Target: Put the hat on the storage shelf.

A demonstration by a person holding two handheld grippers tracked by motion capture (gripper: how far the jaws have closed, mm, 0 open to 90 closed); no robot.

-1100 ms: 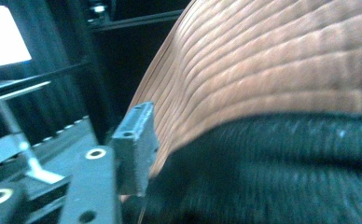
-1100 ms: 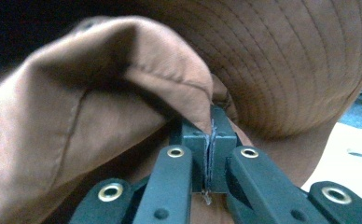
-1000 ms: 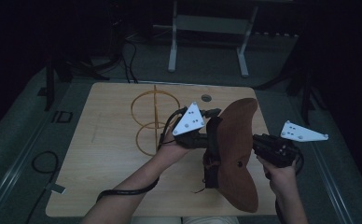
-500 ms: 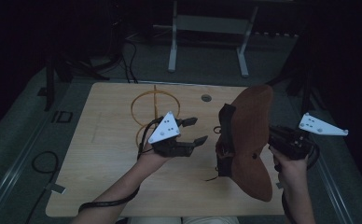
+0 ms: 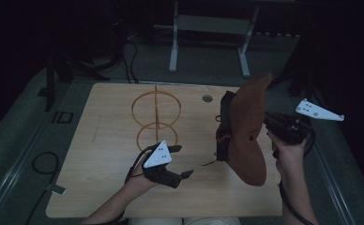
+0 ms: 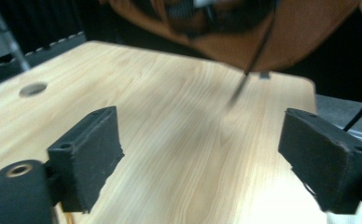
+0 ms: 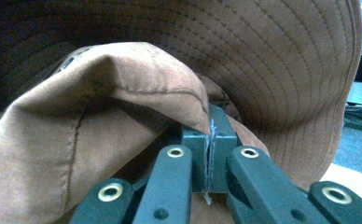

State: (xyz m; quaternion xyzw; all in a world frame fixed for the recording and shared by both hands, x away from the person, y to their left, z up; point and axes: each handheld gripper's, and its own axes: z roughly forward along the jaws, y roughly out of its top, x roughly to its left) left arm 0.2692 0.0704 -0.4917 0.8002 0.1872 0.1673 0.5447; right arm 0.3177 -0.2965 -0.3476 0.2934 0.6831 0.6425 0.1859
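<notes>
A light wooden table (image 5: 100,154) takes up the middle of the floor, and on it a gold wire stand (image 5: 155,115) of two rings on a thin upright rod sits toward the far side. There's a small round grommet hole (image 5: 207,98) in the tabletop near the far edge. Behind the table, a grey metal frame (image 5: 208,28) on two legs in the dark.

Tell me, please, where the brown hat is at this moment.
In the high view the brown hat hangs above the right side of the table, pinched by the right gripper, right of the wire stand and the open left gripper.
</notes>
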